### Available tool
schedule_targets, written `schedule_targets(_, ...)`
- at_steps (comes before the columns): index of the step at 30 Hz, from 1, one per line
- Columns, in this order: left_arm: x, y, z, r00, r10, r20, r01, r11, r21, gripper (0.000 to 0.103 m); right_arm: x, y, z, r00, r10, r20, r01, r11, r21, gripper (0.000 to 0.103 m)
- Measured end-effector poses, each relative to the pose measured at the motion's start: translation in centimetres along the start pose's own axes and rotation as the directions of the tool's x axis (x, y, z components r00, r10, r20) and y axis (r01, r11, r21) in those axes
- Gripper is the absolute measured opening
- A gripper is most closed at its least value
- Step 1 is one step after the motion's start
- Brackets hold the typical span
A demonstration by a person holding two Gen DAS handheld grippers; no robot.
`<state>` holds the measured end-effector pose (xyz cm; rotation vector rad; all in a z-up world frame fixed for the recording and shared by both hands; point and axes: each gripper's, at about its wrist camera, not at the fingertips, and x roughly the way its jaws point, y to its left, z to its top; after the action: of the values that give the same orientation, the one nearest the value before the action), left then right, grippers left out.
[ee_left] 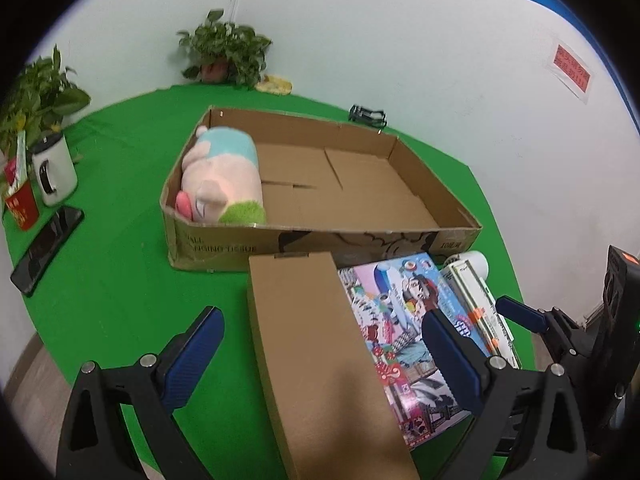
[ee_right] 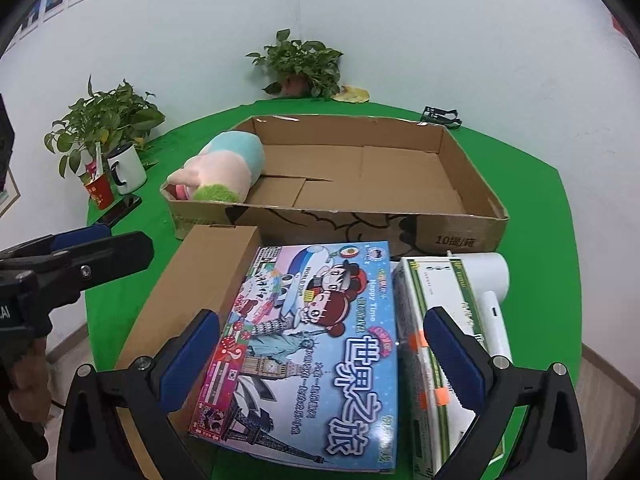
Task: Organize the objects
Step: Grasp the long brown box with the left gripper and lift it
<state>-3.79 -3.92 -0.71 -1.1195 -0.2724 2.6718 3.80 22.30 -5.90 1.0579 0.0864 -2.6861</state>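
Note:
A shallow cardboard tray [ee_left: 224, 248] [ee_right: 460, 236] sits on the green table, holding a pastel plush toy [ee_left: 224, 184] [ee_right: 224, 168] at its left end. In front of it lie a plain brown box [ee_left: 316, 344] [ee_right: 200, 280], a colourful board game box [ee_left: 400, 320] [ee_right: 312, 340], a white-and-green carton [ee_left: 480, 304] [ee_right: 432, 344] and a white hair dryer [ee_right: 492, 292]. My left gripper [ee_left: 322, 344] is open, its fingers straddling the brown box. My right gripper [ee_right: 322, 344] is open, its fingers straddling the game box.
Two potted plants [ee_right: 304, 64] [ee_right: 100, 120], a white mug [ee_right: 128, 168], a red cup [ee_right: 100, 192] and a black phone [ee_left: 48, 248] stand along the table's left and back. A small black frame [ee_right: 440, 116] lies behind the tray. The wall is close behind.

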Motion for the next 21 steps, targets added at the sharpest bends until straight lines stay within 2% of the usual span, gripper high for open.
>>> schedule_targets(3, 0.8, 0.7, -0.2, 0.998, -0.025, -0.051, 0.024, 0.999, -0.021, 0.099, 0.7, 0.4, -0.1, 0.999, 0.049, -0.022, -0.049, 0.999, 0.000, 0.103)
schedule_targets(7, 2.1, 1.9, -0.8, 0.990, -0.063, -0.124, 0.058, 0.997, -0.044, 0.099, 1.6, 2.0, -0.5, 0.983, 0.163, -0.084, -0.166, 0.986, -0.034, 0.103)
schedule_targets(9, 3.3, 2.8, -1.2, 0.973, -0.124, -0.196, 0.103, 0.988, -0.112, 0.099, 2.0, 3.0, -0.9, 0.973, 0.197, -0.121, -0.205, 0.977, -0.055, 0.103)
schedule_targets(11, 4.3, 3.5, -1.7, 0.941, -0.210, -0.266, 0.167, 0.970, -0.176, 0.097, 2.2, 4.0, -1.5, 0.958, 0.233, -0.165, -0.245, 0.968, -0.056, 0.103)
schedule_targets(14, 4.8, 3.3, -2.5, 0.906, -0.300, -0.298, 0.246, 0.947, -0.206, 0.095, 2.3, 5.1, -2.2, 0.933, 0.286, -0.220, -0.300, 0.953, -0.033, 0.103)
schedule_targets(17, 4.7, 2.7, -3.2, 0.903, -0.286, -0.322, 0.241, 0.955, -0.173, 0.095, 2.0, 6.5, -2.5, 0.911, 0.320, -0.258, -0.344, 0.937, -0.052, 0.103)
schedule_targets(21, 4.1, 2.8, -4.5, 0.888, -0.322, -0.329, 0.272, 0.944, -0.188, 0.095, 2.0, 8.3, -3.0, 0.900, 0.329, -0.287, -0.364, 0.928, -0.076, 0.103)
